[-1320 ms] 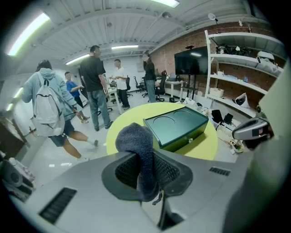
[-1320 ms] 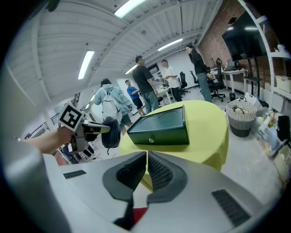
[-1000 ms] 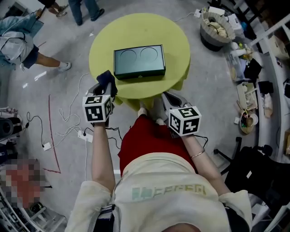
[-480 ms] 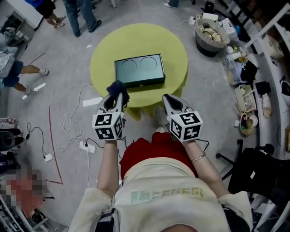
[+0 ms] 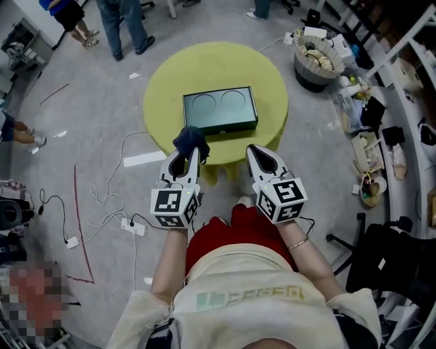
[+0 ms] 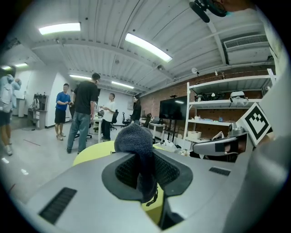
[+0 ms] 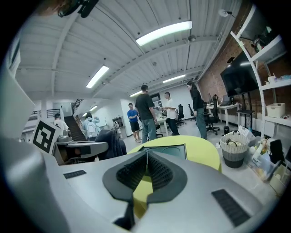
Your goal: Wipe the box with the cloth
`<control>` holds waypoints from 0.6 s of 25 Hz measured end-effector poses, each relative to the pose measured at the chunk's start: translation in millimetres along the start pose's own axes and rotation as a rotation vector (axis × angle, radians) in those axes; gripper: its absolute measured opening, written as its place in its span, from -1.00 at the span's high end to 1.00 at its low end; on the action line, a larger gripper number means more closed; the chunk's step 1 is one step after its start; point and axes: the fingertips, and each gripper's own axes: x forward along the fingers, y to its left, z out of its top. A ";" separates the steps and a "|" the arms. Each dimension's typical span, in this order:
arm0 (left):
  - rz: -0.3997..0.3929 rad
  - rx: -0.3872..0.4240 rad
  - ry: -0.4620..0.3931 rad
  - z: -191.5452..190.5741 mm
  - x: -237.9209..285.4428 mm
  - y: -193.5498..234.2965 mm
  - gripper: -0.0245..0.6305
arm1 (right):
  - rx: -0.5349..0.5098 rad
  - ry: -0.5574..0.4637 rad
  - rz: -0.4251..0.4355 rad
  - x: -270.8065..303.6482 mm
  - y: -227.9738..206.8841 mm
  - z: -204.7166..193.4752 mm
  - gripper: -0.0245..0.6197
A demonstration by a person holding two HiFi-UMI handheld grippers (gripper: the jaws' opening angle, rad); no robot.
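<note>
A dark green box [image 5: 220, 110] with two round outlines on its lid lies on the round yellow-green table [image 5: 174, 78]; in the right gripper view the box [image 7: 170, 150] shows just past the jaws. My left gripper [image 5: 189, 148] hovers at the table's near edge, shut on a dark blue knitted cloth [image 5: 191, 140], which bulges above the jaws in the left gripper view [image 6: 135, 142]. My right gripper [image 5: 259, 152] is held beside it, shut and holding nothing [image 7: 146, 157]. Both grippers are short of the box.
Cables and a power strip [image 5: 131, 225] lie on the floor at left. A grey basket [image 5: 317, 50] and cluttered shelving [image 5: 371, 129] stand at right. People [image 5: 125, 19] stand beyond the table. A black chair [image 5: 381, 259] is at lower right.
Both grippers, the left one with the cloth, have moved to the right and nearer together along the table's near edge. The bystanders at left have slid out of view.
</note>
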 end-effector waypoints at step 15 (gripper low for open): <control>-0.055 0.006 -0.061 3.6 -65.8 -12.6 0.73 | -0.064 -0.102 -0.013 -31.6 61.7 6.3 0.81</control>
